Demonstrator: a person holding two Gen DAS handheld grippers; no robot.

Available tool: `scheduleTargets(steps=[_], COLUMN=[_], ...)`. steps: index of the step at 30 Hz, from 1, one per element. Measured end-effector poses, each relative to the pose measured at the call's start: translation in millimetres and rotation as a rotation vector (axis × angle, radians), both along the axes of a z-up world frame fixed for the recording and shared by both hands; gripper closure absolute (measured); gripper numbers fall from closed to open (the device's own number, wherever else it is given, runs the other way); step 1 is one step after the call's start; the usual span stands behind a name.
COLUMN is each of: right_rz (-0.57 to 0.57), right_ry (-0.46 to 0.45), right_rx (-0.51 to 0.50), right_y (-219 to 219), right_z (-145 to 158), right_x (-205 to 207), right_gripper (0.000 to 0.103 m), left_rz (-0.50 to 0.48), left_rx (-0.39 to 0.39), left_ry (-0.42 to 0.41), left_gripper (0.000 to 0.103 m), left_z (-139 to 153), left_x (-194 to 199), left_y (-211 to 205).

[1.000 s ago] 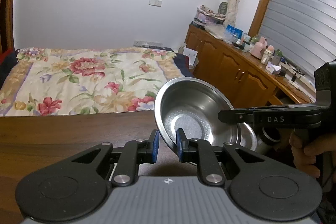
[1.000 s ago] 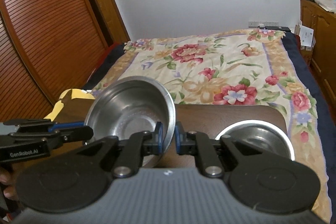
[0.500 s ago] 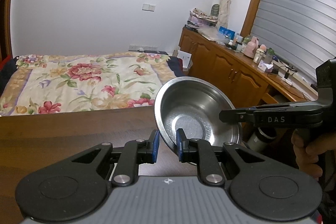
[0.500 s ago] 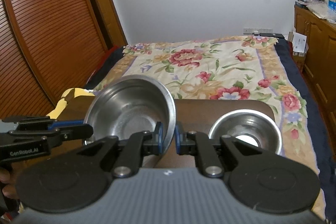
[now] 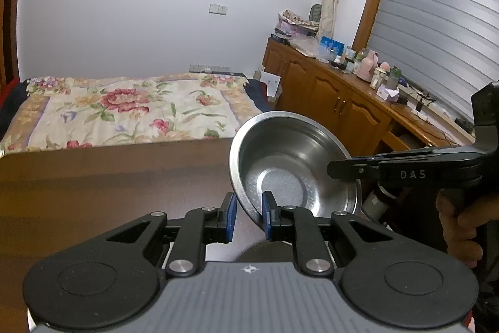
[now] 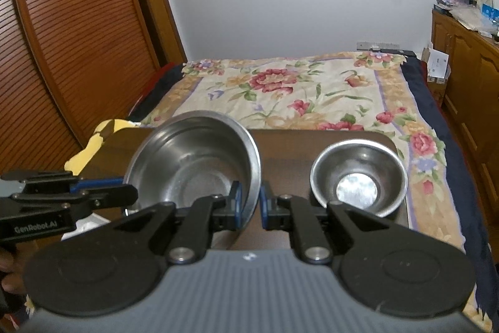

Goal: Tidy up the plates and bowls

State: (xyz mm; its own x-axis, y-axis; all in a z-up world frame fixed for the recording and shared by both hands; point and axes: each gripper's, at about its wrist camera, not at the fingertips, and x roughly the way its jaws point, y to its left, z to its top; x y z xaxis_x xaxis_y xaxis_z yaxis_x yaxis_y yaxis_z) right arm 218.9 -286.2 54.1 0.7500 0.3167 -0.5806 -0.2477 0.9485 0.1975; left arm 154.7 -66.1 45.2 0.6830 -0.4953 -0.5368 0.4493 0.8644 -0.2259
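A large steel bowl (image 5: 290,164) (image 6: 193,167) hangs in the air between both grippers, tilted, above a dark wooden table (image 5: 109,195). My left gripper (image 5: 248,219) is shut on its near-left rim. My right gripper (image 6: 248,205) is shut on the opposite rim; it also shows side-on in the left wrist view (image 5: 405,173). The left gripper shows side-on in the right wrist view (image 6: 71,195). A smaller steel bowl (image 6: 358,177) stands upright on the table (image 6: 280,152) at the right.
A bed with a floral cover (image 6: 296,89) lies beyond the table. A slatted wooden door (image 6: 78,36) is at the left. A wooden sideboard with bottles and clutter (image 5: 358,89) runs along the right wall. A yellow cloth (image 6: 93,142) lies at the table's left end.
Both grippers have lifted the large bowl higher and drawn it back; the small bowl on the table now shows farther off and whole in the right wrist view.
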Motion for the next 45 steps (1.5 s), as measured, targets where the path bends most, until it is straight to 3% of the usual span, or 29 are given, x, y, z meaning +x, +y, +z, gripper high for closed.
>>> scheduleTargets(steps=[17, 45], right_rz=[-0.003, -0.02], right_ry=[0.054, 0.051], right_rx=[0.007, 0.013], right_y=[-0.1, 10.5], right_z=[-22.8, -68.4], right_x=[-43.8, -76.7], right_gripper=[0.089, 0.089], left_rz=[-0.037, -0.025], left_rx=[0.012, 0.151], left_ry=[0.058, -0.003], left_gripper=[0.084, 0.084], left_z=[-33.0, -60.5], left_x=[-42.6, -72.1], left_y=[0.2, -4.1])
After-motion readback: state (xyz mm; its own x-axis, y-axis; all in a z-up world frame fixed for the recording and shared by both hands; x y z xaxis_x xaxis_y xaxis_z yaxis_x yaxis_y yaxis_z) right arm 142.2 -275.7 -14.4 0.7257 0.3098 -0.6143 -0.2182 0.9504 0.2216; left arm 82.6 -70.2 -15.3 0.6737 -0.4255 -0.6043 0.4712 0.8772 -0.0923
